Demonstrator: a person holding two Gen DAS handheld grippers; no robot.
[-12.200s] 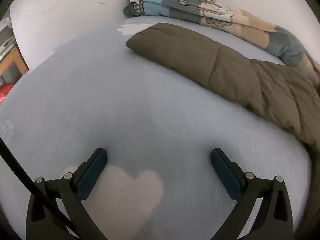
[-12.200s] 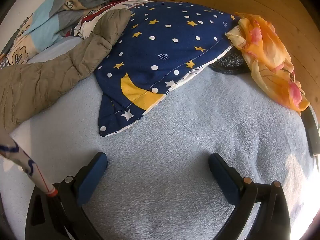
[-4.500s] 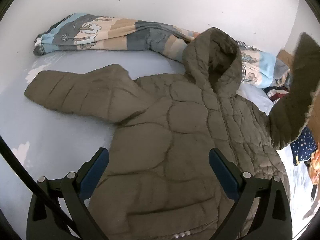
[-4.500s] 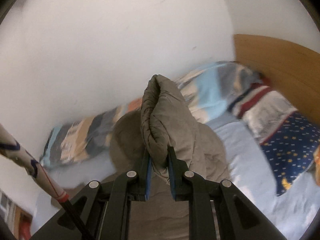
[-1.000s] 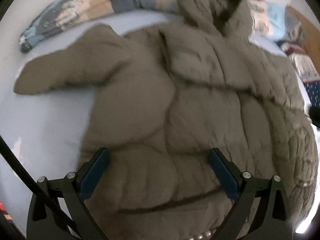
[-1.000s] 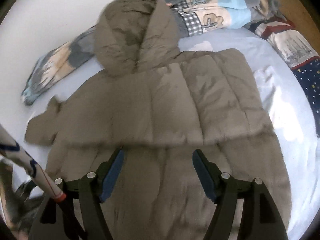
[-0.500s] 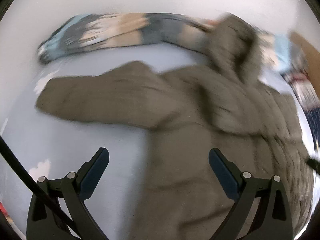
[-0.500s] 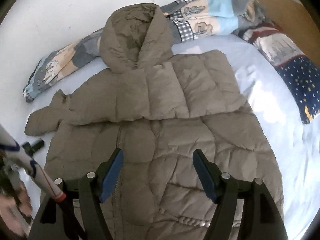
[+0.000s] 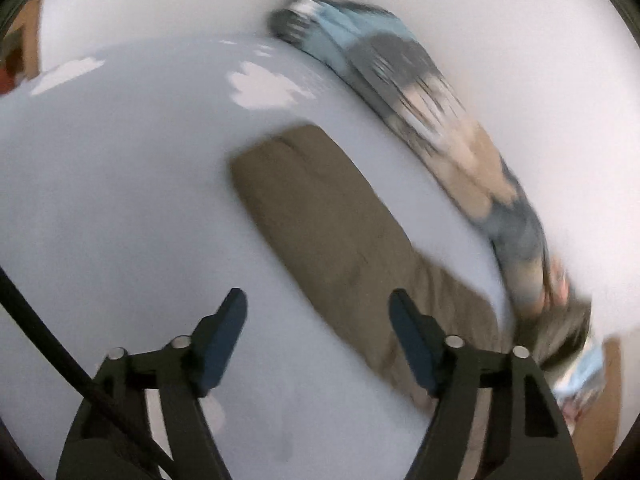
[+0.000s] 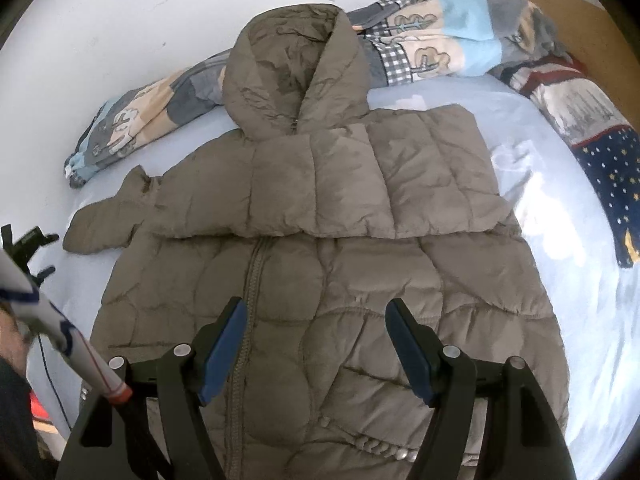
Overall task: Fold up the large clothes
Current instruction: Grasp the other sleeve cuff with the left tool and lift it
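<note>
Jacket (image 10: 320,280) lies flat, right sleeve (image 10: 360,184) across its chest; both grippers, left (image 9: 318,344) and right (image 10: 314,344), gape empty. Left sleeve (image 9: 320,216) looks blurred, probably within reach; puffy fabric may slip or spring back.

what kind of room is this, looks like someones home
Most likely a bedroom: the jacket lies spread on a bed with a pale blue fleece cover, a rolled patterned blanket lies along the white wall, and a wooden headboard shows at the right.
</note>
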